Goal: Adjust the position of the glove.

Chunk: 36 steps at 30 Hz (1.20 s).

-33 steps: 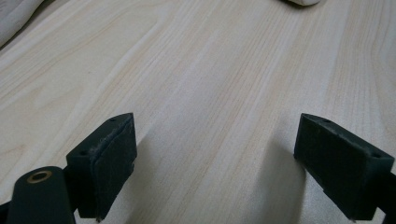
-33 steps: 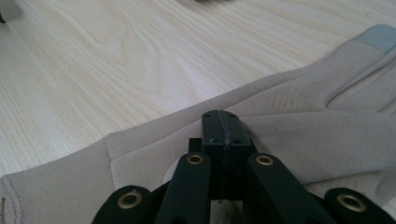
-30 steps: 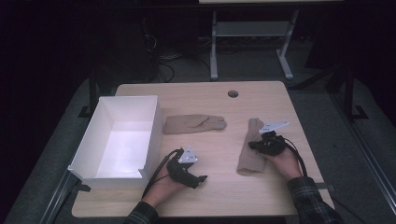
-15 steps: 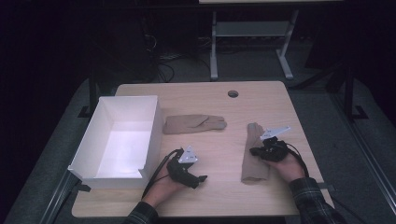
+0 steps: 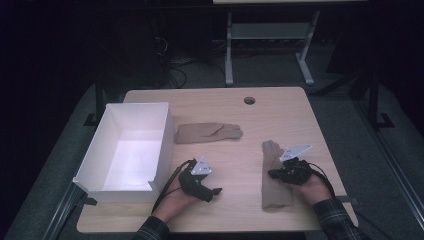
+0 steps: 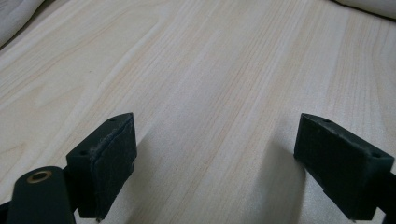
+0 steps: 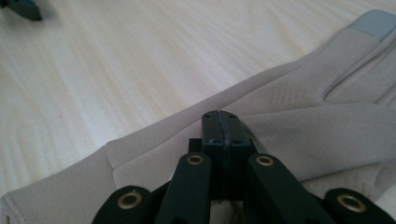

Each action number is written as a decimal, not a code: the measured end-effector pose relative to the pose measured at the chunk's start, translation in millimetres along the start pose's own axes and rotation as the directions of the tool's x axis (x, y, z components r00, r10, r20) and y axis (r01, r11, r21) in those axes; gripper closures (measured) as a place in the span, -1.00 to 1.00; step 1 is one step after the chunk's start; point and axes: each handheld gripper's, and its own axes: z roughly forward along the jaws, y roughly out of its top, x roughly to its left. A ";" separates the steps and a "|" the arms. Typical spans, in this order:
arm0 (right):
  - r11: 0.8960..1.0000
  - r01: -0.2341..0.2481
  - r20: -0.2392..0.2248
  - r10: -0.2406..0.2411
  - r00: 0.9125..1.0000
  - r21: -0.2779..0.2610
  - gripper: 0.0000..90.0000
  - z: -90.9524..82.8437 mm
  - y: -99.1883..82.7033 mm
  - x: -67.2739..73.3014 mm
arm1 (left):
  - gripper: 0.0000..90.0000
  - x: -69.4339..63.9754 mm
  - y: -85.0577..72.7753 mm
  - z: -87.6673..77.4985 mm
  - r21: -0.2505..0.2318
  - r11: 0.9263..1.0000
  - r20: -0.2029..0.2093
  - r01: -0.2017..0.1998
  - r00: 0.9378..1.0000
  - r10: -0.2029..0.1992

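Observation:
Two beige gloves lie on the wooden table. One glove lies flat at the middle, to the right of the white box. The other glove lies lengthwise at the right, and my right gripper is shut on its fabric near the middle, with folds running to the jaw tips. My left gripper rests low over bare wood near the front edge, open, with nothing between its fingers.
A white open box stands at the table's left side, its inside bare. A round cable hole sits near the far edge. Dark floor, cables and a white table frame lie beyond the table.
My right gripper has drawn back toward the front edge, and the right glove has slid with it. The left gripper and the middle glove have stayed put.

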 end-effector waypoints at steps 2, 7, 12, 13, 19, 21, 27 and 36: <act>1.000 0.003 -0.011 -0.003 1.000 0.003 1.00 -1.5 -2.2 3.9 | -0.72 0.0 0.0 0.0 0.000 1.000 0.000 0.000 1.000 0.000; 1.000 0.019 -0.032 -0.018 0.999 0.015 1.00 -5.2 -6.6 13.1 | -0.72 0.0 0.0 0.0 0.000 1.000 -0.001 0.000 1.000 0.000; 1.000 0.024 -0.039 -0.023 0.999 0.020 1.00 -7.3 -9.3 18.3 | -0.72 -0.3 0.0 0.1 -0.002 1.000 0.000 0.003 1.000 -0.003; 0.999 0.025 -0.038 -0.024 0.999 0.020 1.00 -7.3 -9.3 18.7 | -0.72 -0.2 0.0 0.1 -0.002 1.000 0.000 0.003 1.000 -0.003; 1.000 0.017 -0.049 -0.017 0.999 -0.007 0.81 -11.6 -7.9 17.1 | -0.72 0.0 0.1 0.0 0.000 1.000 -0.001 -0.001 1.000 0.001; 1.000 0.000 -0.036 -0.001 0.999 -0.029 0.74 -17.8 -5.9 18.9 | -0.72 0.7 0.3 -0.2 0.001 1.000 -0.003 -0.011 1.000 0.011; 0.998 -0.016 0.007 0.016 1.000 -0.062 0.48 -26.9 -7.6 16.5 | -0.72 0.8 0.3 -0.3 0.003 1.000 -0.003 -0.012 1.000 0.012; 0.994 -0.058 0.076 0.066 0.995 -0.096 0.16 -35.4 -13.2 4.2 | -0.72 0.0 0.1 0.0 0.001 1.000 -0.001 -0.001 1.000 0.001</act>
